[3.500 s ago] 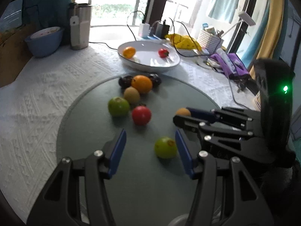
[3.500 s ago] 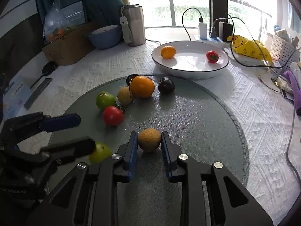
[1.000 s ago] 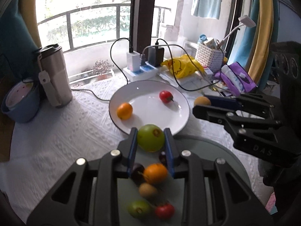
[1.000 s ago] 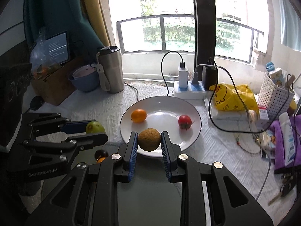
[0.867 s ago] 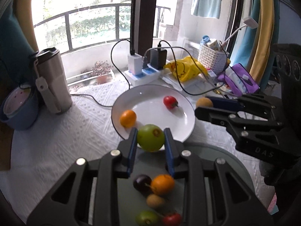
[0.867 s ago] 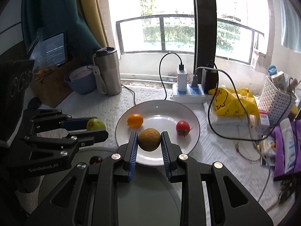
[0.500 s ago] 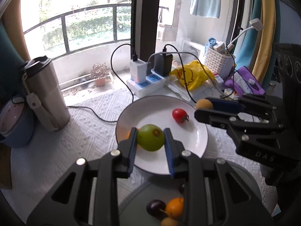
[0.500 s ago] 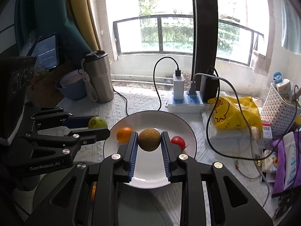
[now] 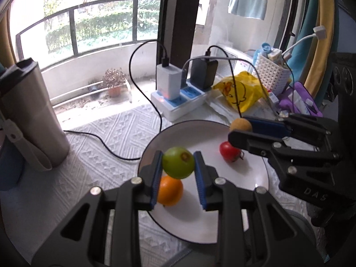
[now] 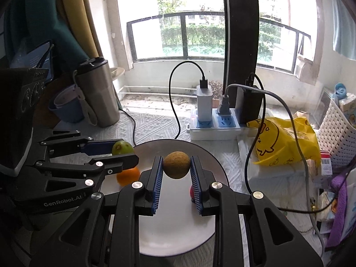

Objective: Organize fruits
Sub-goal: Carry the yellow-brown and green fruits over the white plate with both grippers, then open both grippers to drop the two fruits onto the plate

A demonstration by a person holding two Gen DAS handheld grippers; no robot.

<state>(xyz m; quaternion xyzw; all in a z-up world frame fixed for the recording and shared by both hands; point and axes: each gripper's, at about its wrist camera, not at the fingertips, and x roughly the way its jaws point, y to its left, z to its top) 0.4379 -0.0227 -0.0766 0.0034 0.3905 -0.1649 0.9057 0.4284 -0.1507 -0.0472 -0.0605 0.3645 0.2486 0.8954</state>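
On the tablecloth point(image 9: 106, 140), the plate point(image 9: 209, 227) holds an orange point(image 9: 170, 191) and tomato point(image 9: 229, 151).

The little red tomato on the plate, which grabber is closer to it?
Right. The right gripper, holding the brown fruit, hangs just over the tomato. The left gripper, holding the green fruit, is further off, above the orange.

A round green fruit point(image 9: 177, 165) with a brown spot, a dull brown round fruit point(image 10: 176, 165), a glossy orange citrus point(image 9: 169, 190) and a red tomato point(image 9: 229, 151) showed against a plain white round plate point(image 9: 224, 220) on white geometric-embossed cloth point(image 9: 98, 169).
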